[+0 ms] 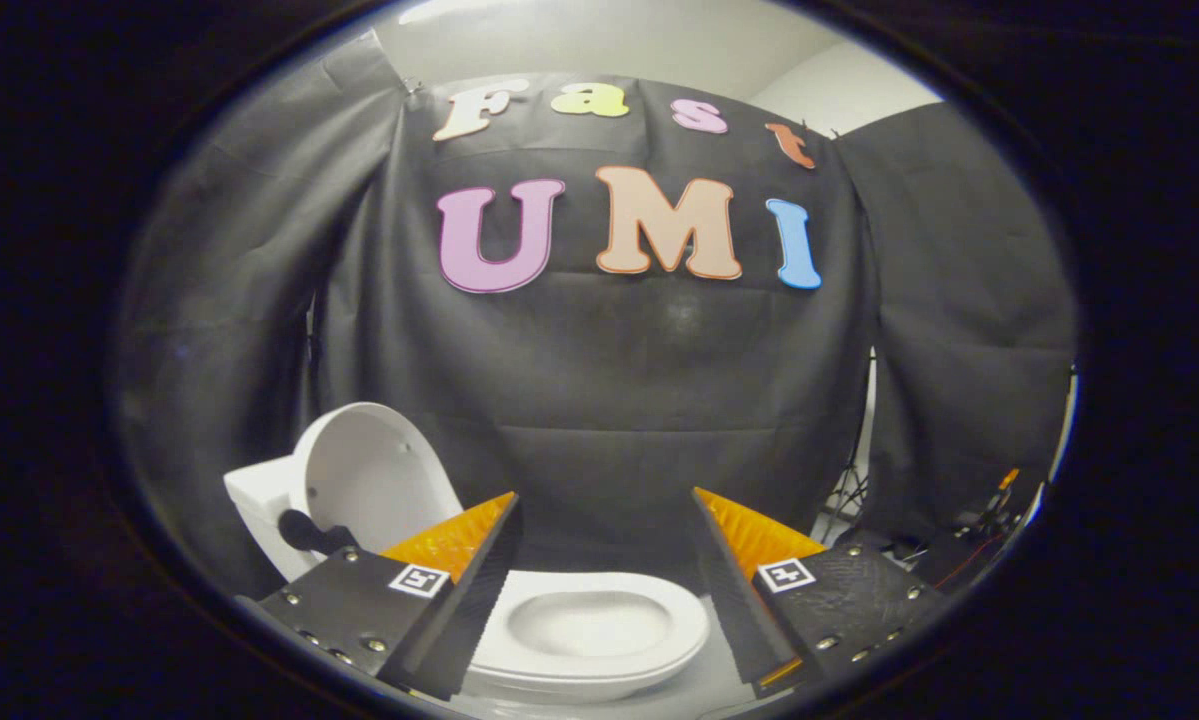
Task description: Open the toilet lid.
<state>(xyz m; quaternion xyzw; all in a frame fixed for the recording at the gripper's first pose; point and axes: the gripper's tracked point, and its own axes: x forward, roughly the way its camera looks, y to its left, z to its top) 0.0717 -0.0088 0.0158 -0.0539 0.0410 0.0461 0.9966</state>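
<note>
Hovering with gripper [604, 520] spread wide, empty, above seat [589, 625]; lid [374, 475] already upright against tank [254, 505]; likely only withdrawal left.

The left finger [459, 590] hides the near edge of the seat [599, 630] and the foot of the raised lid [374, 480]. A dark piece [309, 532] beside the tank [254, 505] is too small to identify. Beyond the right finger [734, 580], a clutter of cables [969, 545] and stand legs is too blurred to tell apart.
</note>
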